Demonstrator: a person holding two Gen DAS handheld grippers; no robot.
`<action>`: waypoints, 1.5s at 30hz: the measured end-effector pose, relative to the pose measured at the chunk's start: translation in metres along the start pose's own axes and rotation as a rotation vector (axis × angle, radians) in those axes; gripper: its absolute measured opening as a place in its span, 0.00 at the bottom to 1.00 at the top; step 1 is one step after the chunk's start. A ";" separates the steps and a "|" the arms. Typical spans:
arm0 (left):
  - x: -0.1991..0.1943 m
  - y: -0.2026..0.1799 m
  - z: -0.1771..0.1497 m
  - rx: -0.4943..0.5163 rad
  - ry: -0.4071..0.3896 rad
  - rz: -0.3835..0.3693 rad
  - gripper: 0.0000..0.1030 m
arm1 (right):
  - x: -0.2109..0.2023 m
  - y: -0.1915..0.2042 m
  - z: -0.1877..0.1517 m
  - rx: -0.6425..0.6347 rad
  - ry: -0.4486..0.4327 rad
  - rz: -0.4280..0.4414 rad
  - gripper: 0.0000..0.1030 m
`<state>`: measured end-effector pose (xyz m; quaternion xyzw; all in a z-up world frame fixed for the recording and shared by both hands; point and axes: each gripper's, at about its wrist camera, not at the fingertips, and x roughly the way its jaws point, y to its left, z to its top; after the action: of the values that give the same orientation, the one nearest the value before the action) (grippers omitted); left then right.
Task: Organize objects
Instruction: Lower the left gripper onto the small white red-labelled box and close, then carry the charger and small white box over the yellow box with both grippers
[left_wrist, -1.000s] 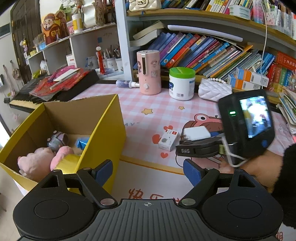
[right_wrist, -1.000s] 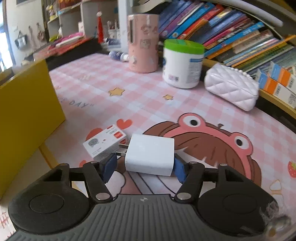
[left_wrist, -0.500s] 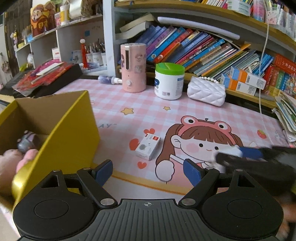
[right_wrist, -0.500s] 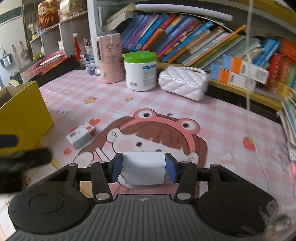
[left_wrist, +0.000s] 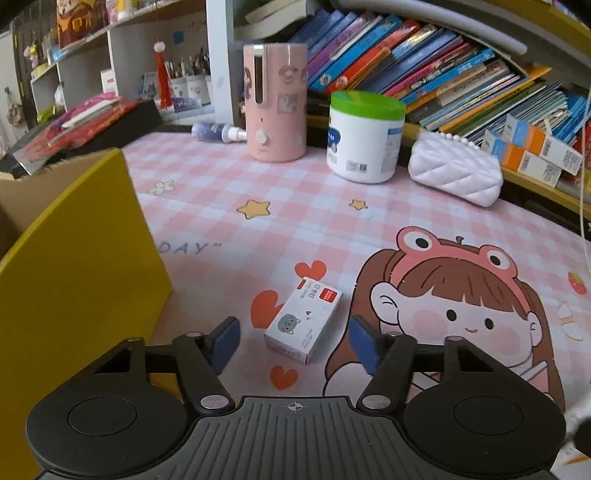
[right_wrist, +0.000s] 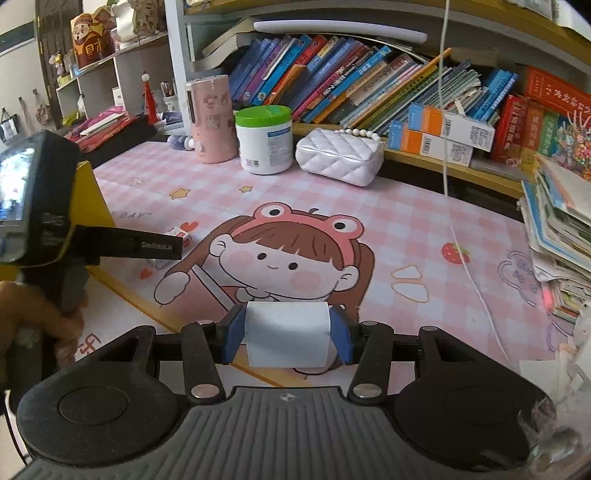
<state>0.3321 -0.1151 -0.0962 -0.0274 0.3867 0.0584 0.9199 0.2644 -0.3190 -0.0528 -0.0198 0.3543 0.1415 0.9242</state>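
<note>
Left wrist view: the left gripper (left_wrist: 293, 341) hangs low over the worktop (left_wrist: 303, 206), which is covered by a pink checked cartoon mat.
Left jaws: closing, with the small white cardboard box with a red label and a grey cat print (left_wrist: 303, 324) lying flat on the mat between the blue pads (left_wrist: 225, 341); neither pad touches it.
Yellow cardboard bin (left_wrist: 77, 266): stands just left of the small box, its wall filling the left of this view.
Right wrist view: the right gripper (right_wrist: 287, 338) is clamped on a plain white rectangular block (right_wrist: 287, 338), both blue pads pressed against its sides, held above the mat's near edge.
Back of worktop: a pink cylindrical appliance (left_wrist: 275, 101), a white tub with a green lid (left_wrist: 364, 136) and a white quilted purse (left_wrist: 456, 173) stand in a row before the bookshelf.
</note>
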 end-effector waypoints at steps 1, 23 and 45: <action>0.003 0.000 0.000 -0.002 0.000 -0.003 0.58 | -0.001 -0.001 0.000 0.000 0.000 -0.006 0.45; -0.025 0.017 0.002 -0.019 -0.016 -0.072 0.27 | -0.012 0.007 0.003 0.035 -0.006 -0.042 0.45; -0.170 0.072 -0.056 0.033 -0.118 -0.148 0.27 | -0.050 0.100 -0.015 0.010 -0.023 -0.057 0.45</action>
<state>0.1654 -0.0633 -0.0146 -0.0371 0.3297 -0.0148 0.9432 0.1917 -0.2371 -0.0250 -0.0237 0.3438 0.1136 0.9318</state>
